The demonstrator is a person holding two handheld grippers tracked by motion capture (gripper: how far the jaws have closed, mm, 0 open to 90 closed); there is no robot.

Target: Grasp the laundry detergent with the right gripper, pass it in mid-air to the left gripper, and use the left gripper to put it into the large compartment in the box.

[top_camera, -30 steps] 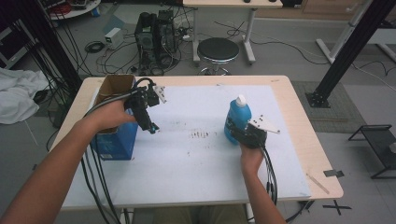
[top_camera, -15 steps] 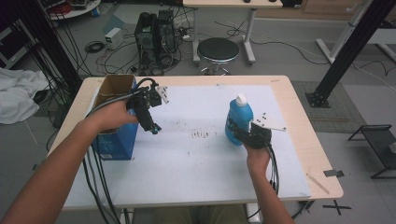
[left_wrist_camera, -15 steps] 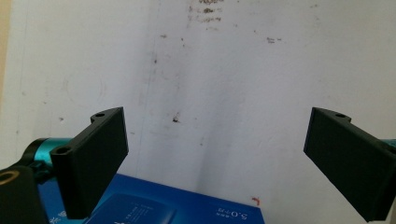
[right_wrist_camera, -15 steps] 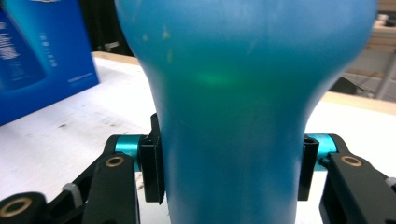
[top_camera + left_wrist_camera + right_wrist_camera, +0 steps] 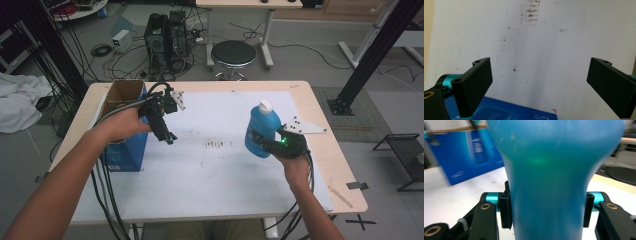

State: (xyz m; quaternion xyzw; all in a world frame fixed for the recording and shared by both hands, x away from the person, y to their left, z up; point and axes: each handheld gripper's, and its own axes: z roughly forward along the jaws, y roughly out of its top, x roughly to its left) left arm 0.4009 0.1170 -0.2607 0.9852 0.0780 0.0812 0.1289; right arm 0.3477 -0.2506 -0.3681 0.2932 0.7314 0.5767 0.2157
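Right hand-held gripper (image 5: 261, 140): your jaws are clamped on the waist of the translucent blue plastic bottle with white cap (image 5: 262, 127), upright at the right of the white-sheeted worktop (image 5: 210, 175) | Left hand-held gripper (image 5: 167, 136): jaws spread wide, empty, held above the sheet beside the blue cardboard box with open top (image 5: 125, 145).

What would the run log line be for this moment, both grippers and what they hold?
left gripper: open, empty, above white mat by blue box | right gripper: shut on blue bottle, upright | table: mat stained at centre
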